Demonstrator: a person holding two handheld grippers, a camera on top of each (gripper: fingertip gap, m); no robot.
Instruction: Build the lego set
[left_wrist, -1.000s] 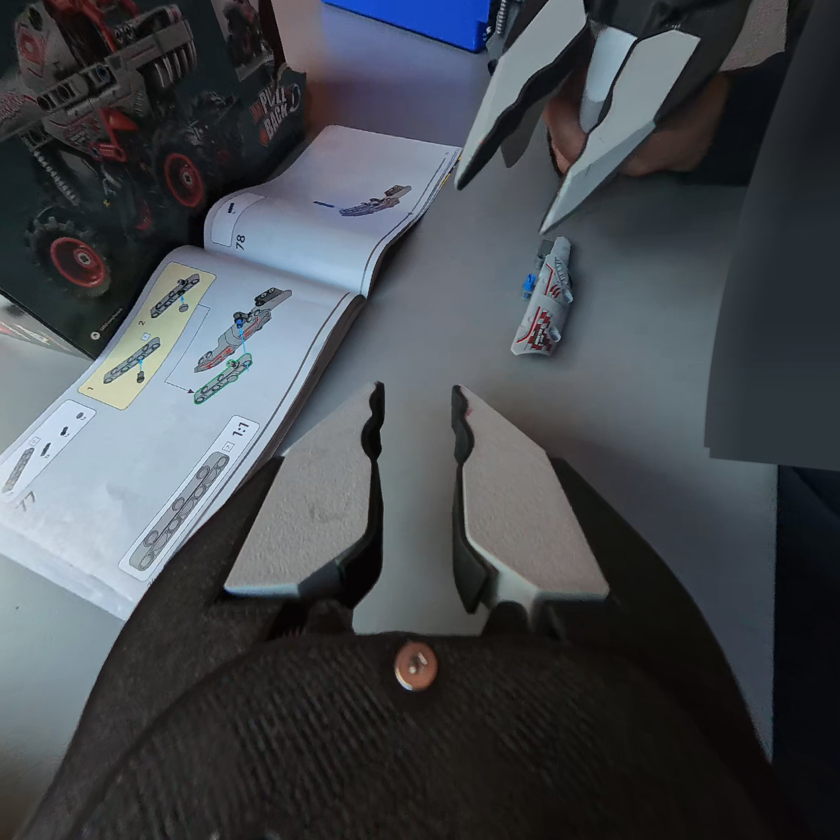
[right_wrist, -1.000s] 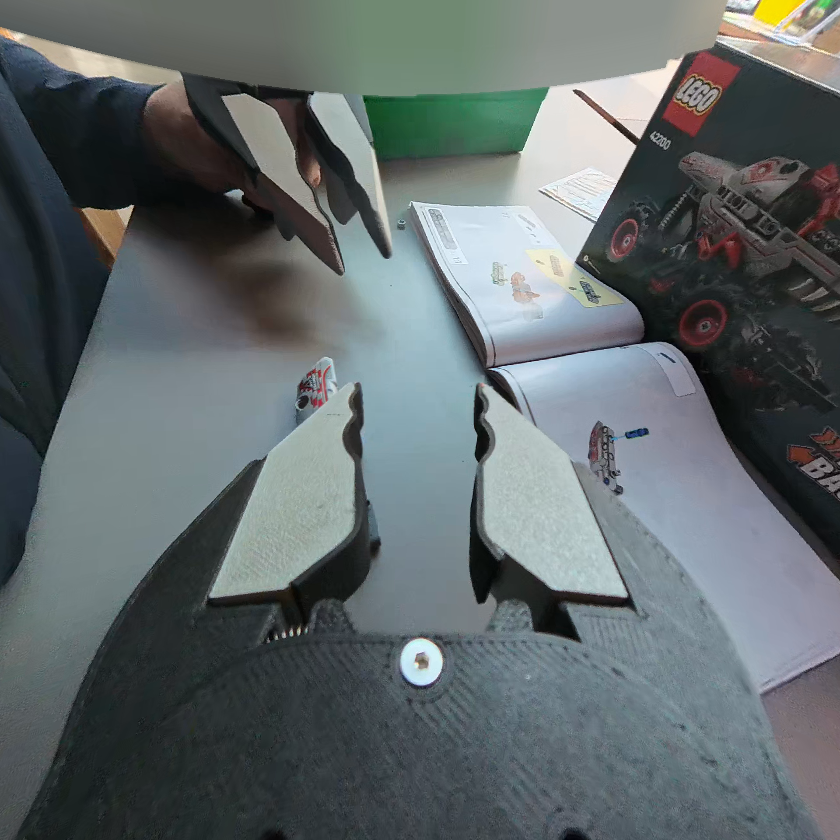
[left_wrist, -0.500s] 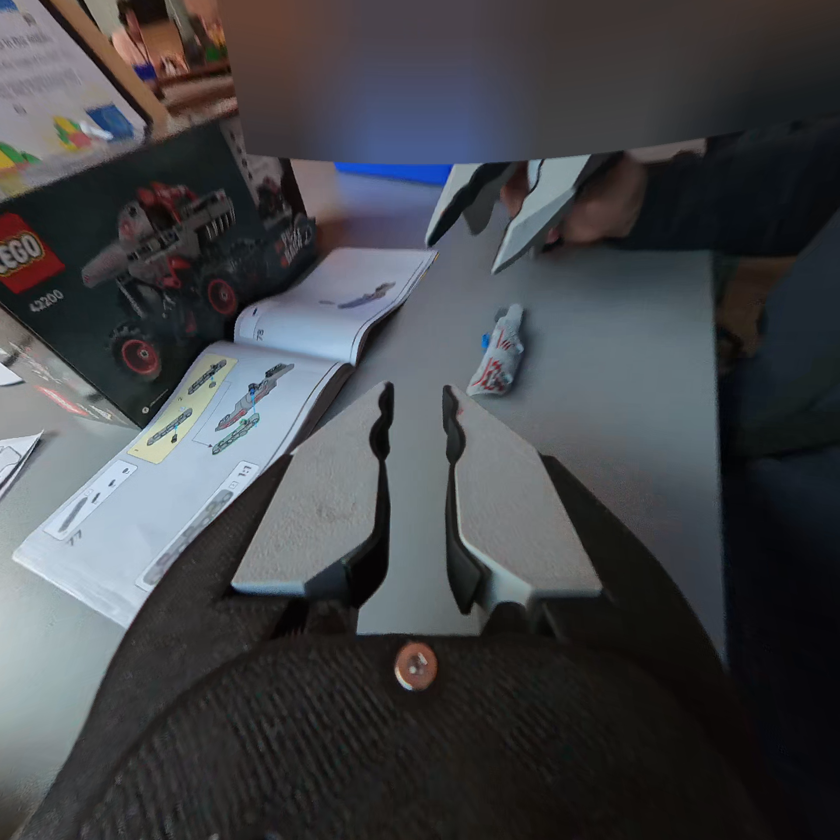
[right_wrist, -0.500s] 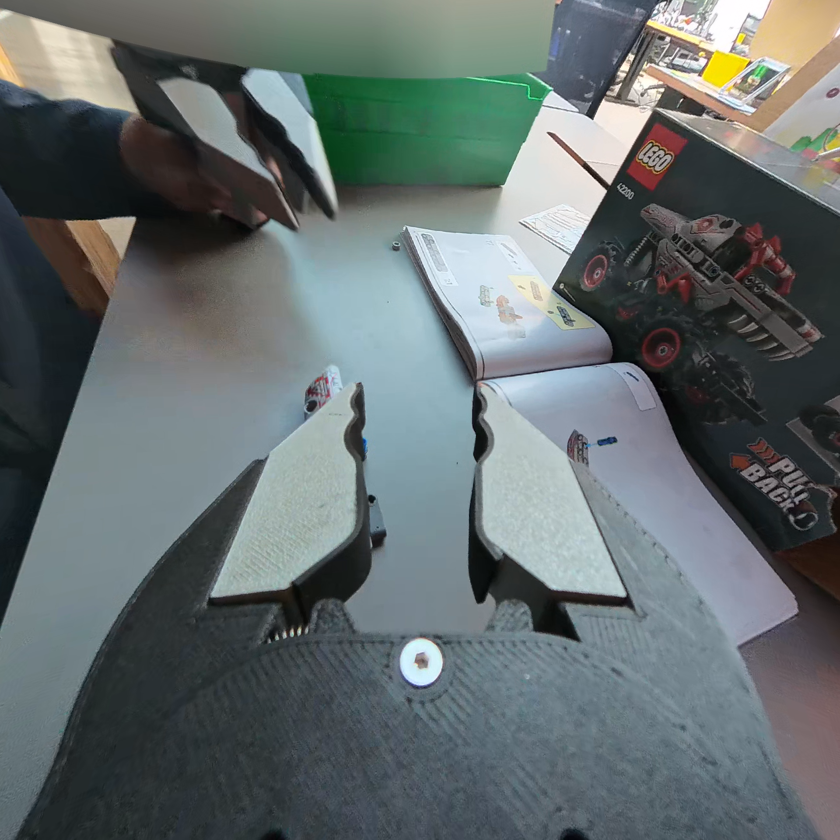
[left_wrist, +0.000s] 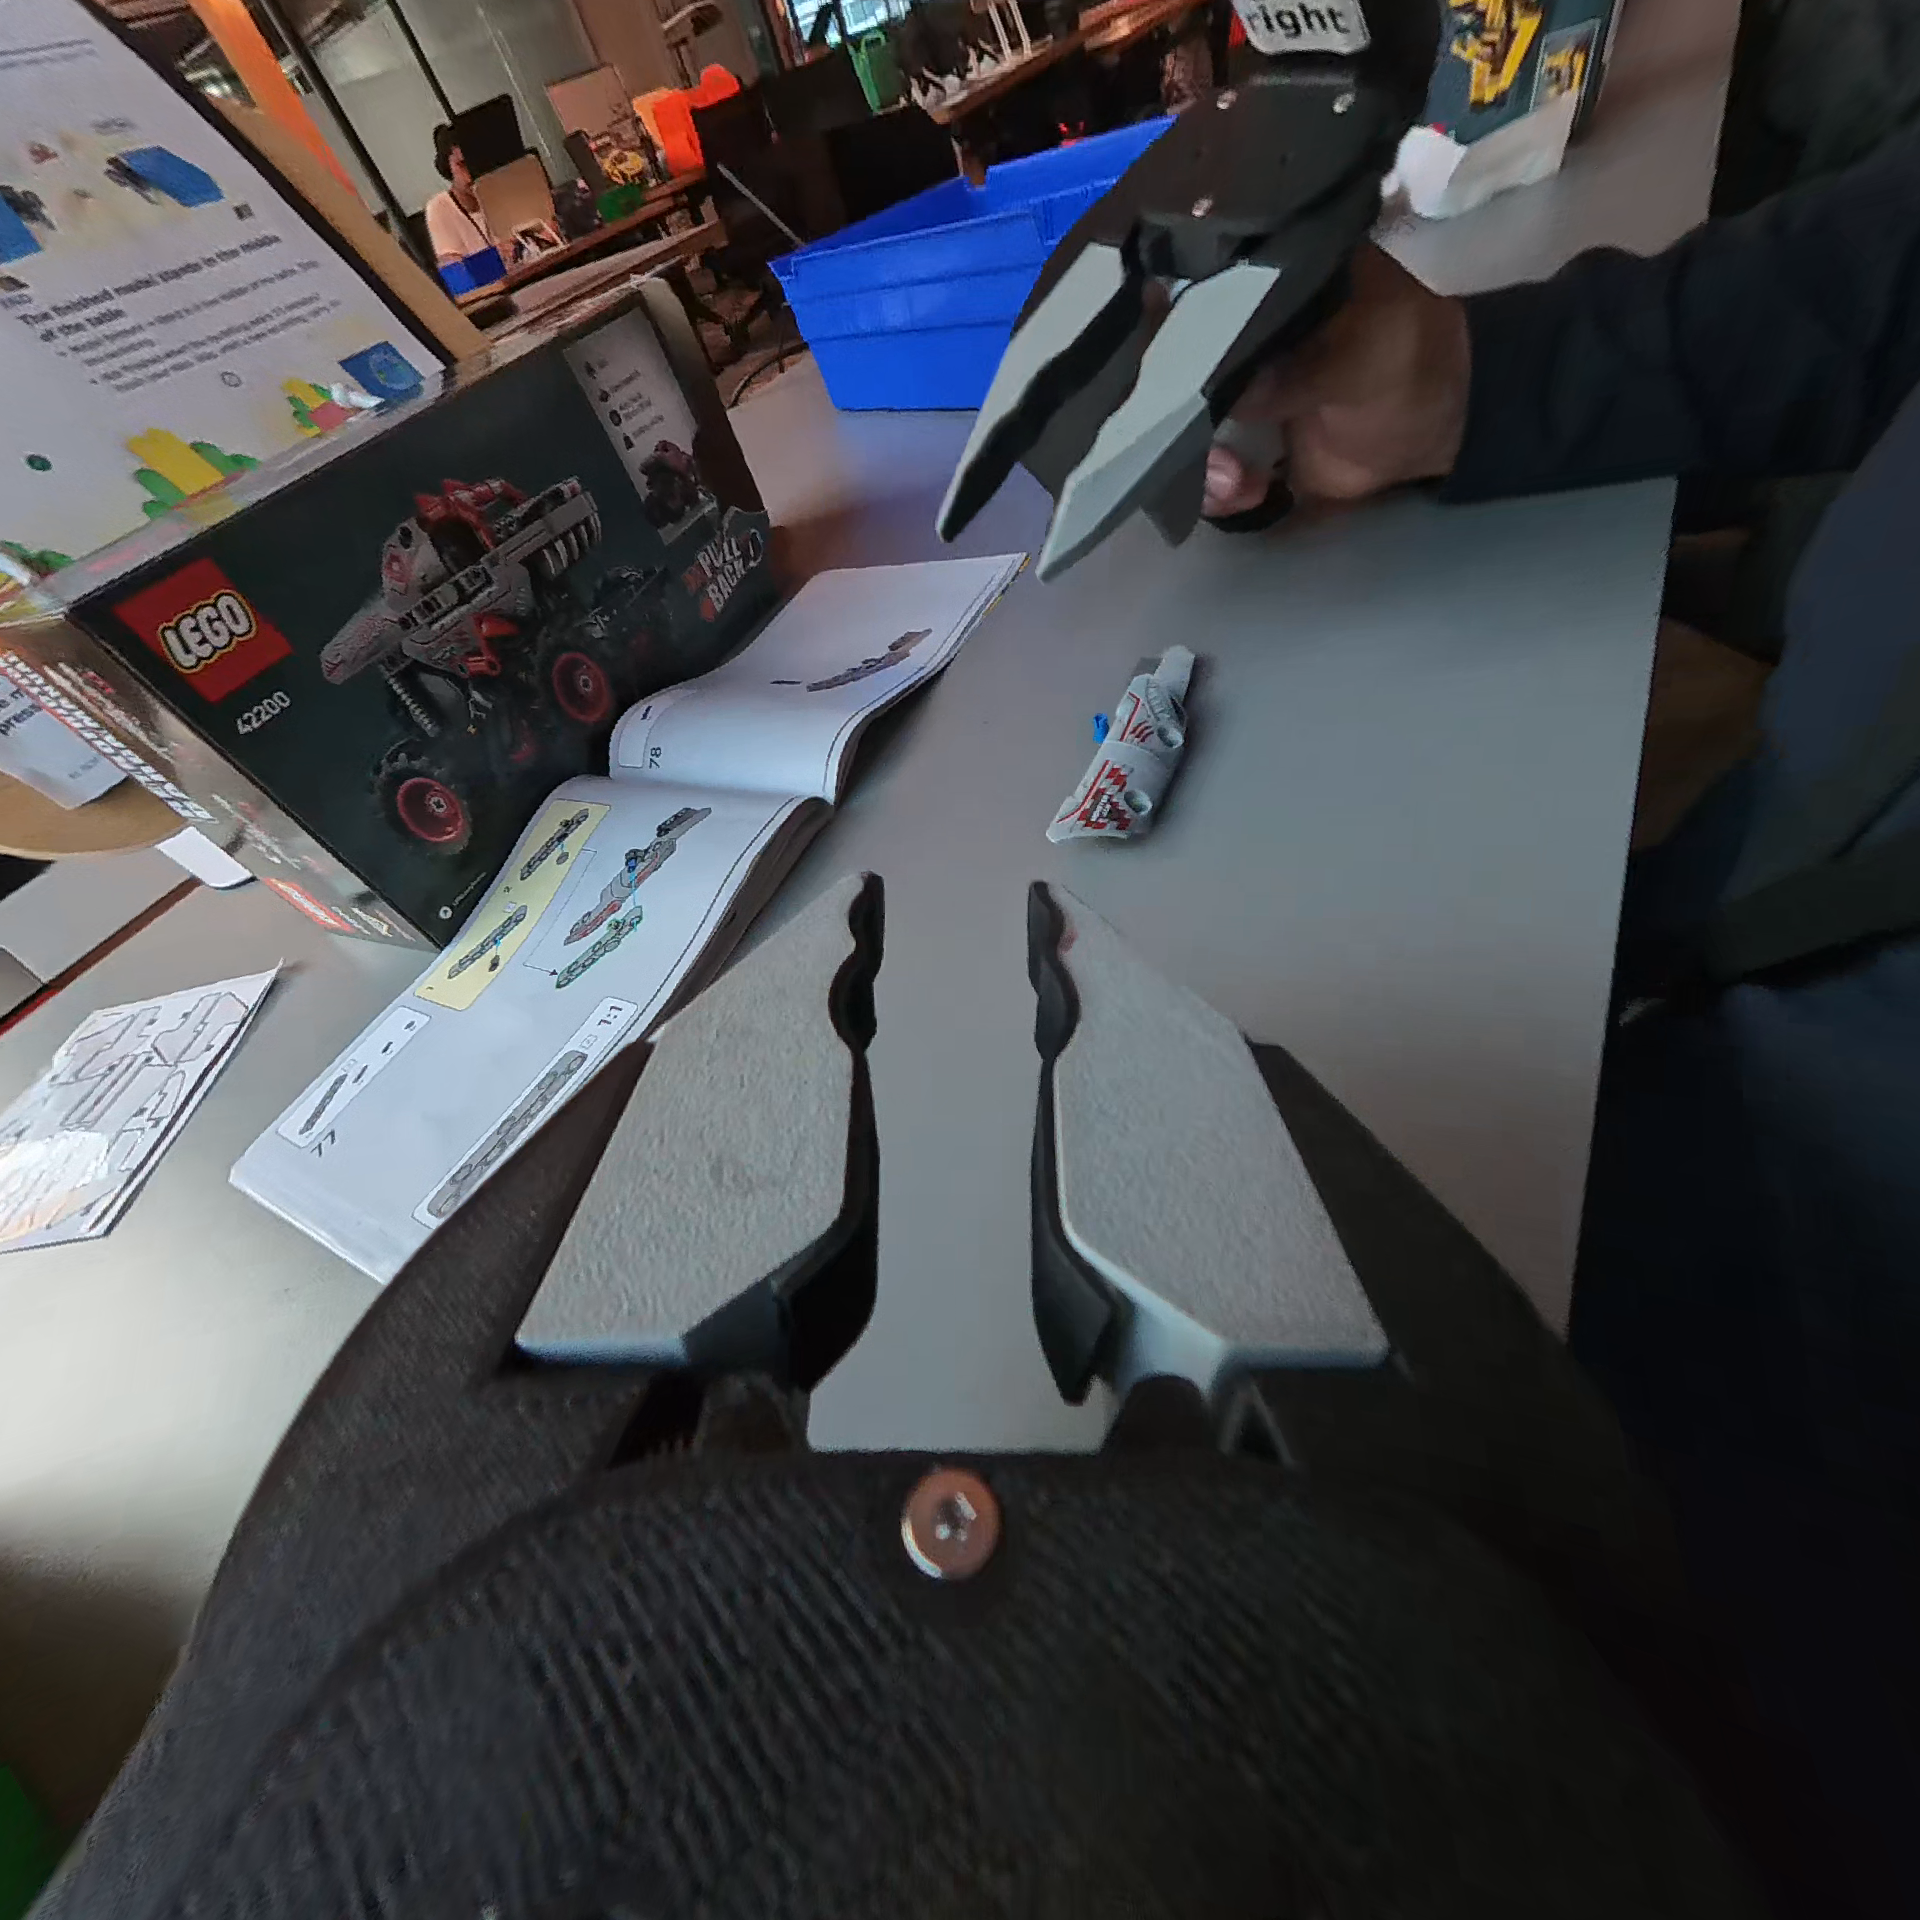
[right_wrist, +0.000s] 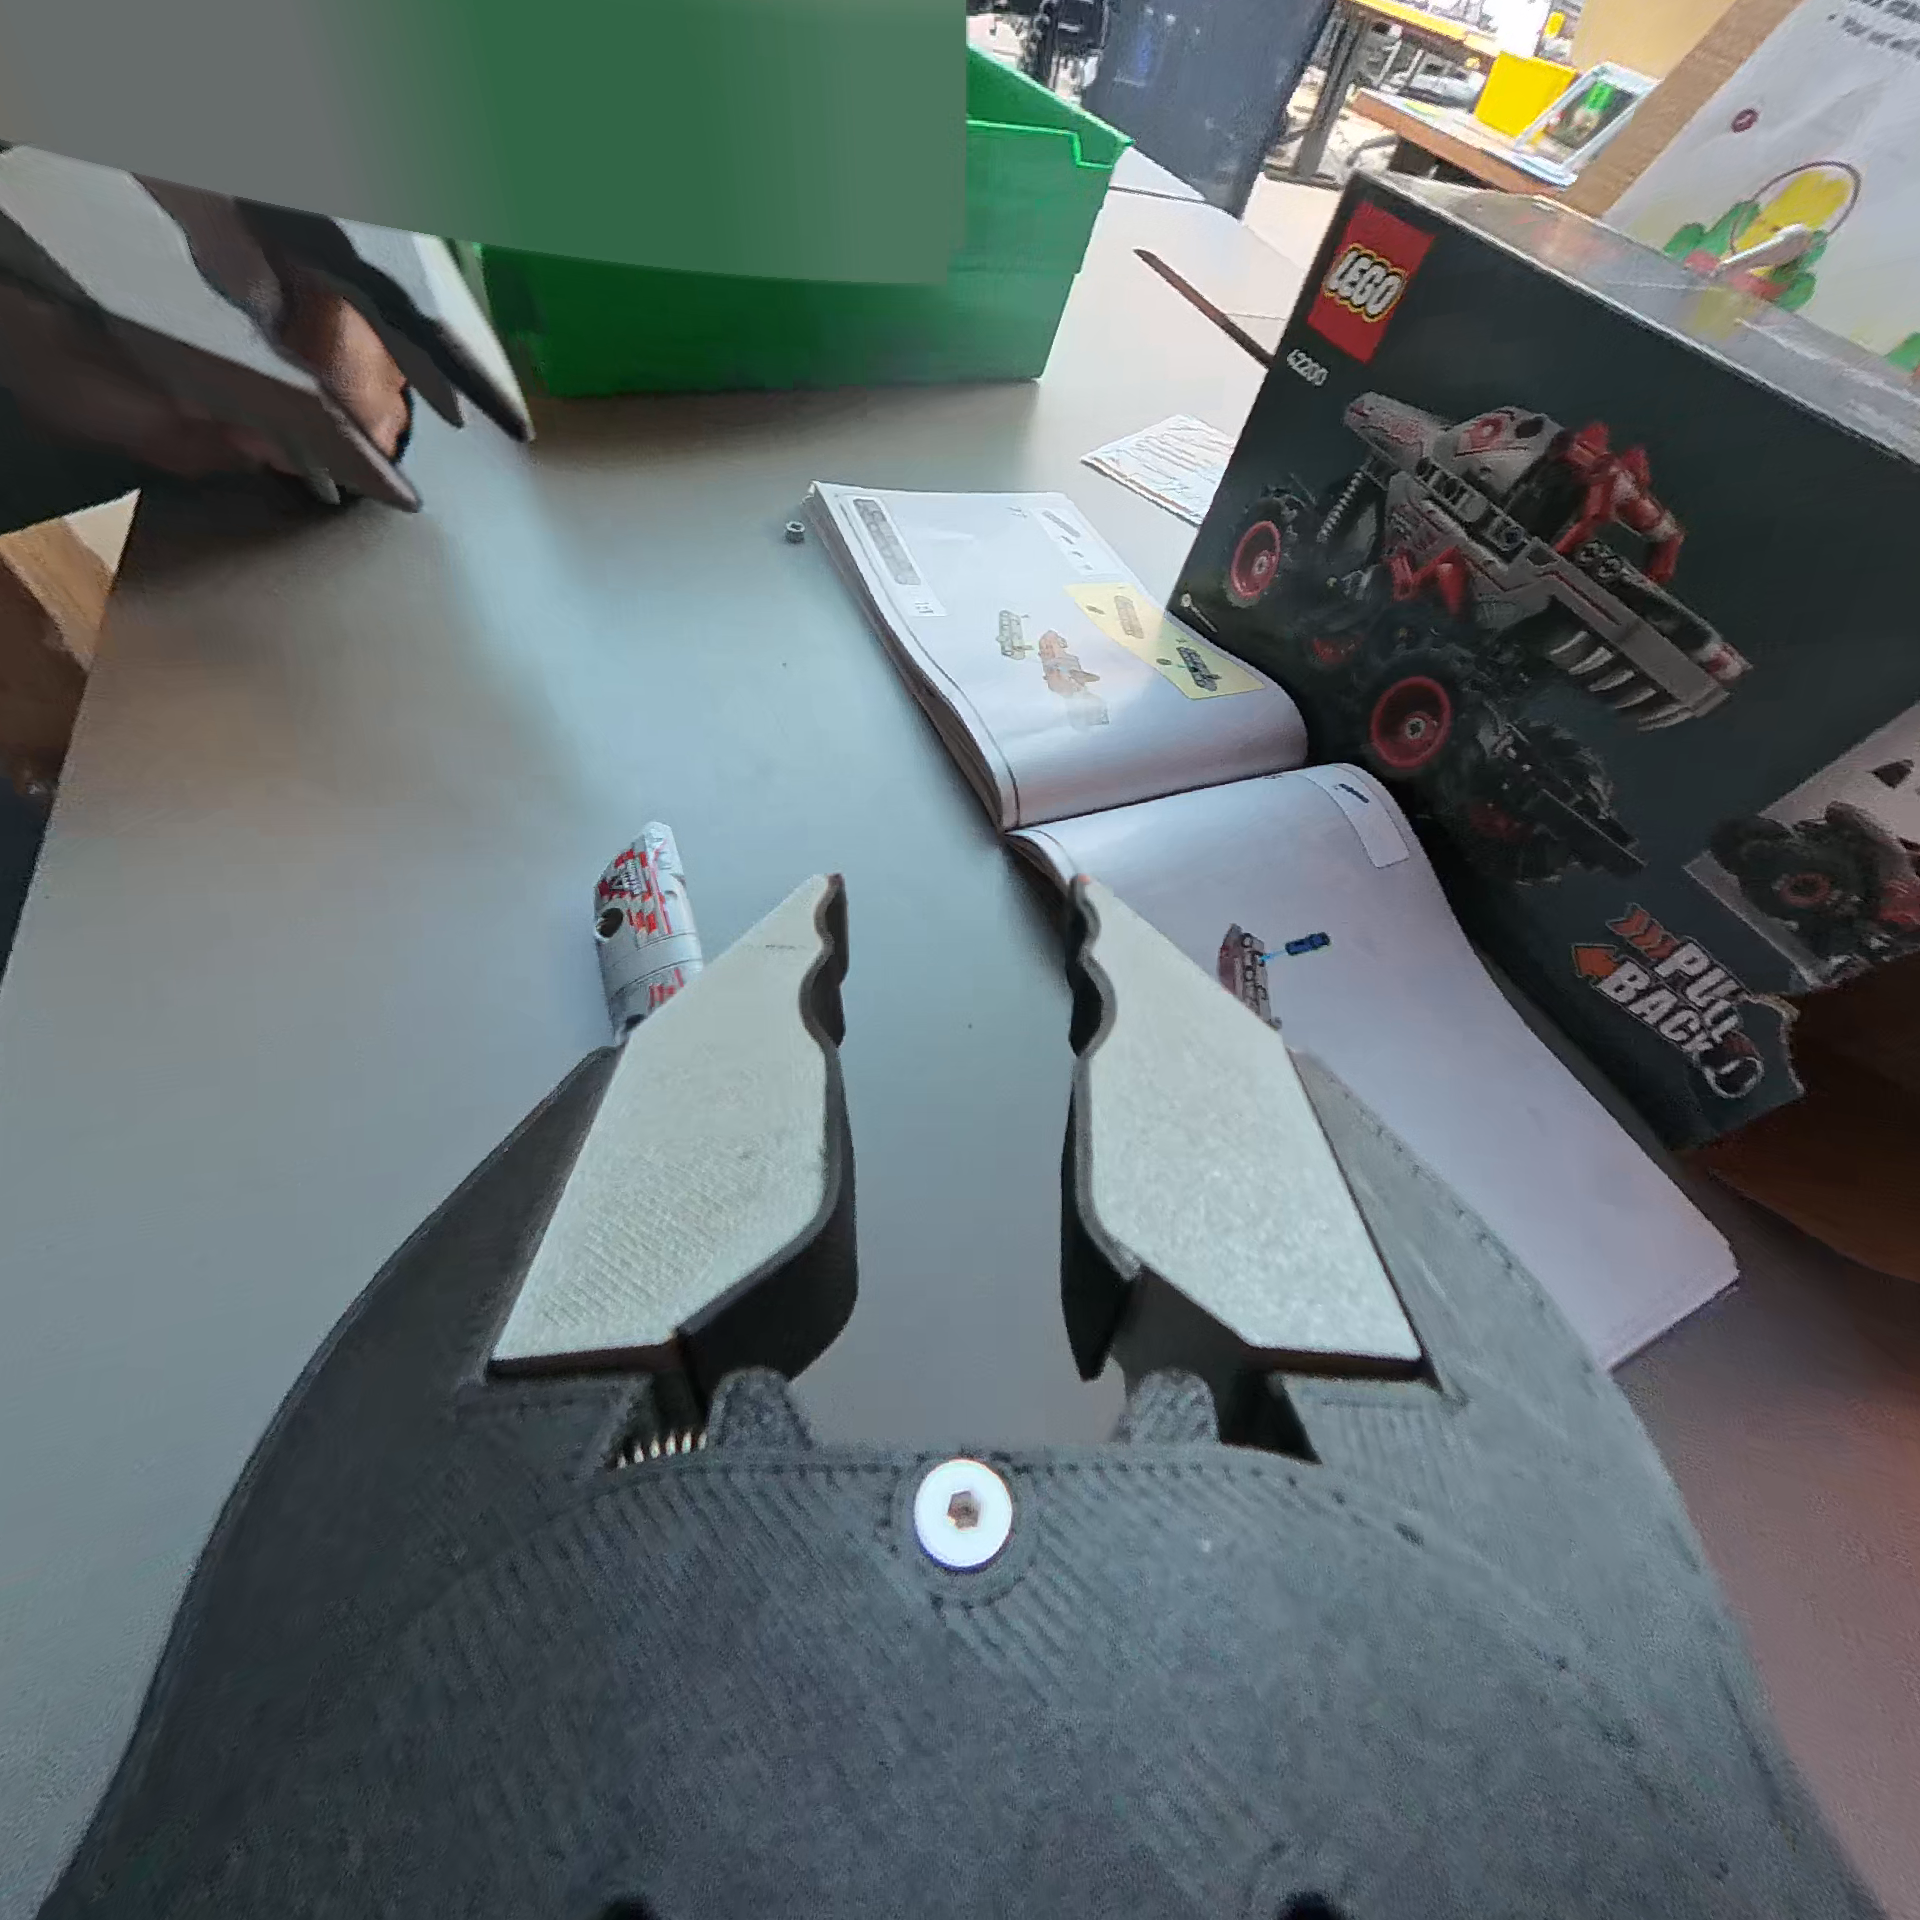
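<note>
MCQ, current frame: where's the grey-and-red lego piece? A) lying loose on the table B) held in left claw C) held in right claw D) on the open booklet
A: the grey-and-red lego piece lies on the bare table, beside the open booklet, and both the left claw and right claw are open and empty.

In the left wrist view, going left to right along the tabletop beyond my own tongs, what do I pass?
Sticker sheet → set box → open instruction booklet → small grey-and-red lego assembly, lying alone on the grey table.
</note>
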